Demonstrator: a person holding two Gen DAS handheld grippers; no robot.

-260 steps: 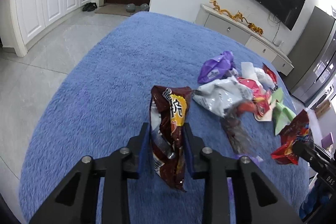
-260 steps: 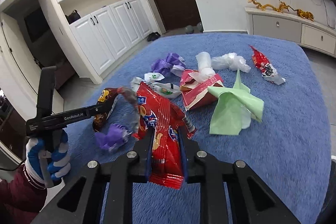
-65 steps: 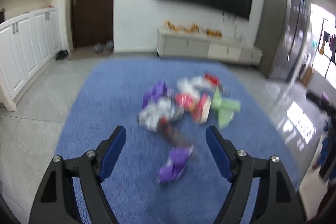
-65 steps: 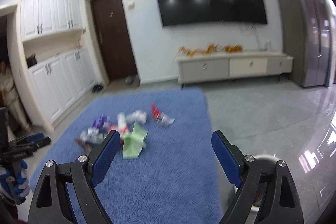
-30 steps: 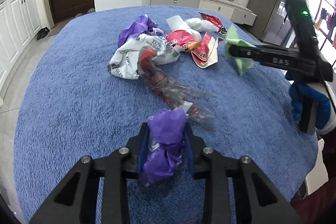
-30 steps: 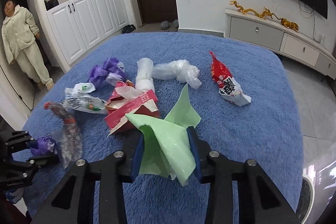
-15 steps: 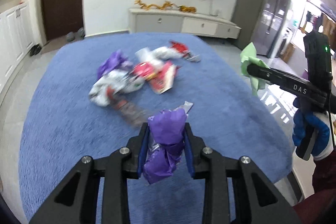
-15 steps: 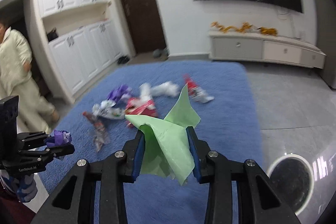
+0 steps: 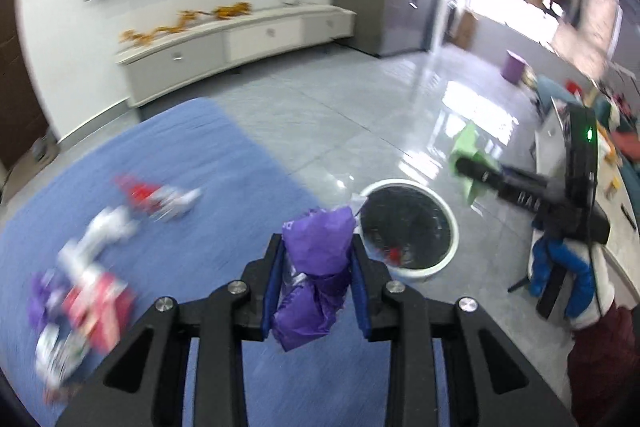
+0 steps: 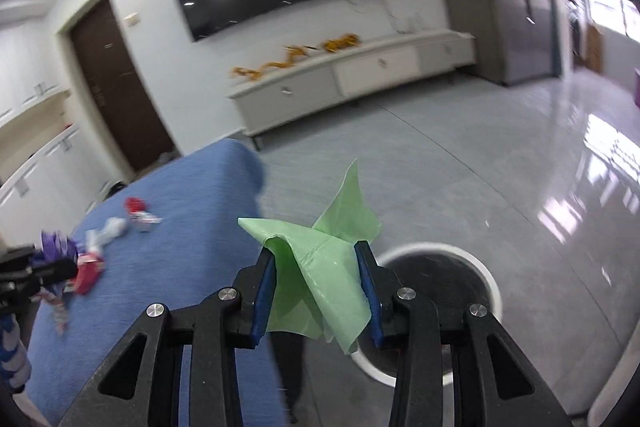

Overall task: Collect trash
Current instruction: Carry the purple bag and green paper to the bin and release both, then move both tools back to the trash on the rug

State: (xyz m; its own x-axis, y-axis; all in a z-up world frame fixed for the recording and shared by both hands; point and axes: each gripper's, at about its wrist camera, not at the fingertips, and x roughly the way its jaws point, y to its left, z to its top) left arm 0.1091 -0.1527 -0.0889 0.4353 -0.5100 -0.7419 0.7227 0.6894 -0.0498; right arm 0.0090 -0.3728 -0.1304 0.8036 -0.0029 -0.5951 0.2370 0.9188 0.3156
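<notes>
While one crumpled purple wrapper point(image 9: 316, 267) sits clamped between our left gripper's point(image 9: 318, 283) fingers, one green plastic bag point(image 10: 320, 275) is pinched in our right gripper point(image 10: 316, 291). Both hang near the single white-rimmed trash bin point(image 9: 448, 211) on the grey floor point(image 9: 320, 123). Several blurred wrappers point(image 9: 92, 291) lie on the one blue rug point(image 9: 208, 187); we cannot count them.

Left tool point(image 9: 318, 281): black frame, blue pads, silver screws. Right tool point(image 10: 316, 285) same; green LED, blue-white glove point(image 9: 560, 273), maroon sleeve point(image 9: 600, 359).
</notes>
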